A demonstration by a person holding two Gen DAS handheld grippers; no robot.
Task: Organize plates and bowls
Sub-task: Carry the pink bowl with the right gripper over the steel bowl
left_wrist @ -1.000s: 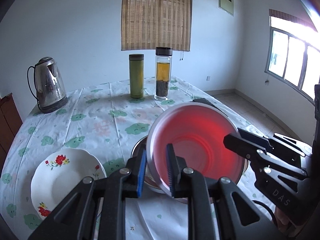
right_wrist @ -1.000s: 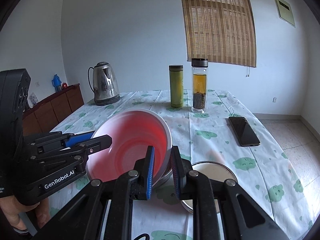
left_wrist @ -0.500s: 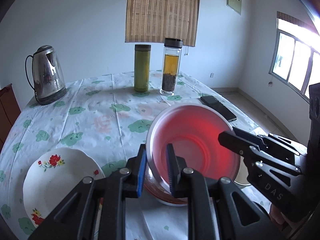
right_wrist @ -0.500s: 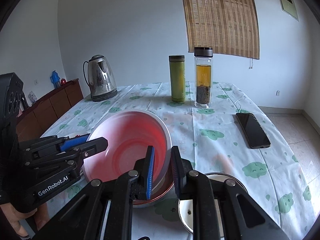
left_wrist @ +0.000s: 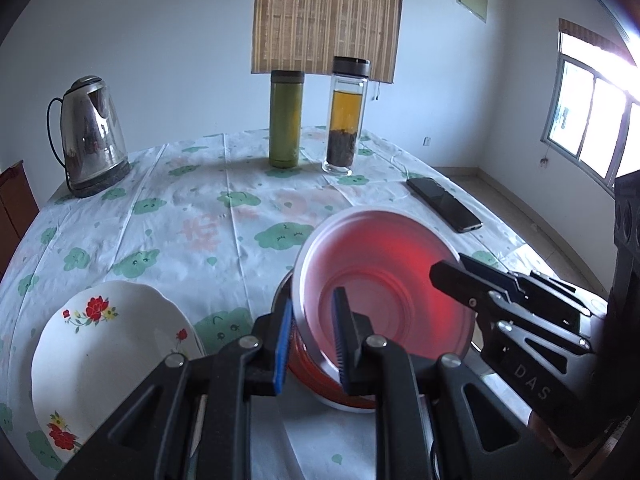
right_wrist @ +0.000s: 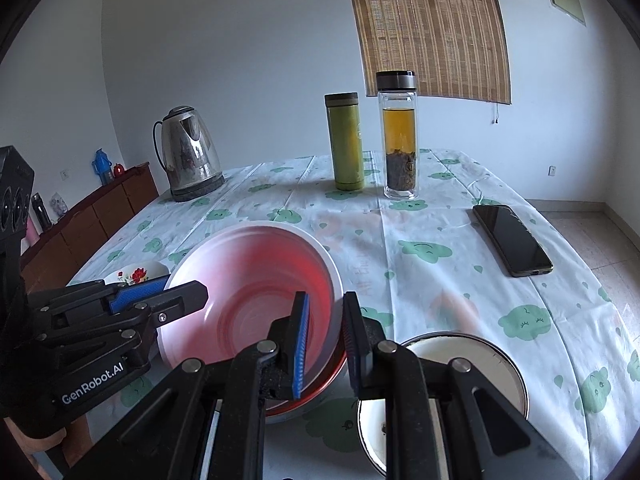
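Note:
A bowl [left_wrist: 392, 280], red inside with a pale rim, hangs tilted between both grippers. My left gripper [left_wrist: 314, 308] is shut on its near-left rim, one pad inside and one outside. My right gripper [right_wrist: 326, 304] is shut on the bowl's [right_wrist: 248, 288] right rim. Each gripper shows in the other's view: the right gripper [left_wrist: 452, 276] and the left gripper [right_wrist: 188, 292]. Directly beneath sits a second red bowl [left_wrist: 316, 384], mostly hidden, its edge [right_wrist: 316, 396] showing under the held one. A white flowered plate [left_wrist: 108, 352] lies on the table to the left.
A metal-rimmed white dish [right_wrist: 460, 368] sits just right of the bowls. Farther back stand a steel kettle [left_wrist: 92, 140], a green flask [left_wrist: 286, 120] and a glass tea bottle [left_wrist: 346, 120]. A phone [left_wrist: 444, 204] lies at the right. A wooden cabinet [right_wrist: 100, 216] flanks the table's left.
Both grippers have sunk and moved forward with the bowl held between them. The bowl now hangs lower, close over the second red bowl.

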